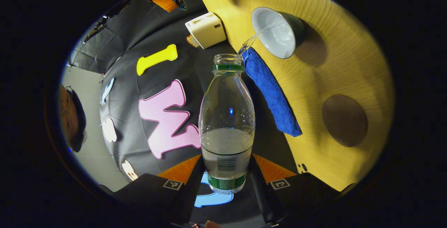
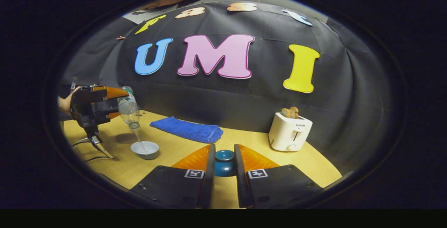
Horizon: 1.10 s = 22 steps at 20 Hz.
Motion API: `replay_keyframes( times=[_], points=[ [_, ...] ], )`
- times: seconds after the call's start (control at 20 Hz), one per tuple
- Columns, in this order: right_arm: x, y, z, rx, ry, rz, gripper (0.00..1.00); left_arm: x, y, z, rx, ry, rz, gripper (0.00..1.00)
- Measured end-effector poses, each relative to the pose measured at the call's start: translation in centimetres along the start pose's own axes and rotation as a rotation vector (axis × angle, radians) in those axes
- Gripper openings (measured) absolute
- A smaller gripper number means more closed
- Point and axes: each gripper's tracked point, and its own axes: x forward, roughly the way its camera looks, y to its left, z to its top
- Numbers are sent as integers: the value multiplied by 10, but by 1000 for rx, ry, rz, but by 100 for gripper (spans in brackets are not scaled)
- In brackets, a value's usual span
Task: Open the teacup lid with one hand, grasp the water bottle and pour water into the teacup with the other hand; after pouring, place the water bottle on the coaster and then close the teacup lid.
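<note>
The left tool [image 1: 226,182] clamps the water bottle [image 1: 227,123] by its base, tipped so a thin stream falls from its open mouth into the teacup [image 1: 276,32] on the bench [image 1: 342,57]. The right tool [image 2: 224,172] grips the teacup lid [image 2: 224,163] between both fingers. A blue cloth [image 1: 270,93] lies beside the teacup, the coaster [image 1: 344,120] farther along, a toaster [image 2: 290,132] by the wall.

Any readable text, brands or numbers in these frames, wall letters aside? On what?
"SUPOR": front of the toaster, right gripper view.
Water bottle label: barcode and print, too small to read.
Square markers on the right gripper: coded patterns, no text.
</note>
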Motion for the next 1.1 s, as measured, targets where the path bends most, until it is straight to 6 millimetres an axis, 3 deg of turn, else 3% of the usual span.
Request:
replay_keyframes(
  times=[0.3,0.45,0.55,0.6,0.65,0.7,0.85,1.05,1.1],
  points=[
    [-1,-4,5,-8,-16,-16,36,6,28,-1,47,-48,98,75],
    [-2,-3,6,-10,-16,-17,26,4,35,-2,81,-66,130,75],
    [0,-3,6,-13,-16,-17,31,5,41,-3,83,-75,154,76],
    [-1,-2,6,-13,-17,-16,26,5,42,-3,80,-77,159,75],
    [-1,-3,5,-12,-16,-16,36,5,42,-3,80,-79,160,75],
    [0,-2,5,-13,-16,-14,31,6,43,-3,80,-80,161,75],
    [0,-1,4,-12,-14,-14,31,9,38,-4,26,-63,129,75],
    [1,1,1,-7,-7,-9,26,8,8,-4,-190,-17,-3,75],
    [2,2,0,-8,-6,-8,36,6,-1,-4,-277,1,-44,75]
  ],
)
